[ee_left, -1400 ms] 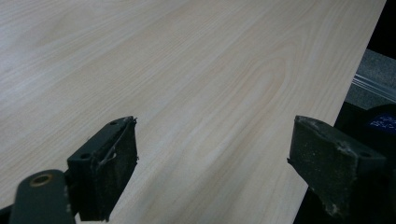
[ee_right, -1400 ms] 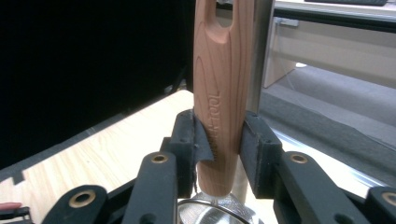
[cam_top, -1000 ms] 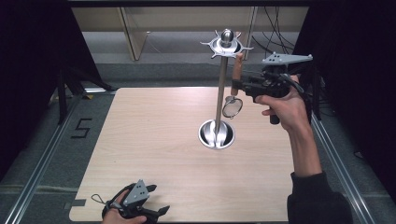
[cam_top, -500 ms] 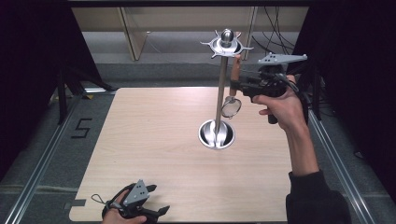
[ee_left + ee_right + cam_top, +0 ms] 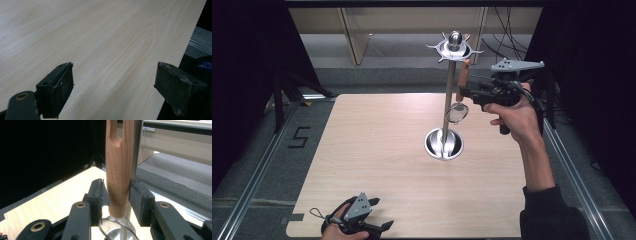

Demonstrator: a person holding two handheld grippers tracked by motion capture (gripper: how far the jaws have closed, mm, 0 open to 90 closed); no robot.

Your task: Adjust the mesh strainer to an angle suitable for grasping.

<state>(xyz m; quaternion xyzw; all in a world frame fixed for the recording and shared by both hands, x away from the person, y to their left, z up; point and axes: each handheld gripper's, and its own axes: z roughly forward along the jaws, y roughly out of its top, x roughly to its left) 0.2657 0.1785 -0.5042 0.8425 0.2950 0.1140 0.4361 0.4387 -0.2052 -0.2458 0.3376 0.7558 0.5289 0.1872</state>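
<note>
A metal utensil stand rises from a round base (image 5: 443, 144) on the wooden table (image 5: 377, 150). Its pole (image 5: 448, 100) is topped by a ring of hooks (image 5: 454, 47). My right gripper (image 5: 463, 93) is shut on the wooden handle (image 5: 462, 79) of a utensil held upright just right of the pole. The utensil's round metal head (image 5: 457, 113) hangs below the jaws. In the right gripper view the handle (image 5: 120, 170) stands slotted end up between the right gripper's (image 5: 117, 197) pads, with the pole (image 5: 137, 147) right behind. My left gripper (image 5: 382, 229) rests open at the table's front left edge, and nothing lies between the left gripper's (image 5: 115, 92) jaws.
Dark curtains flank the table on both sides. Aluminium rails (image 5: 257, 175) run along the floor on each side of the table. Wooden furniture legs (image 5: 354, 40) and cables (image 5: 507, 30) lie beyond the far edge. A "5" marking (image 5: 299, 137) is on the floor at left.
The right gripper with the utensil has edged very slightly left toward the pole. The left gripper has stayed put.
</note>
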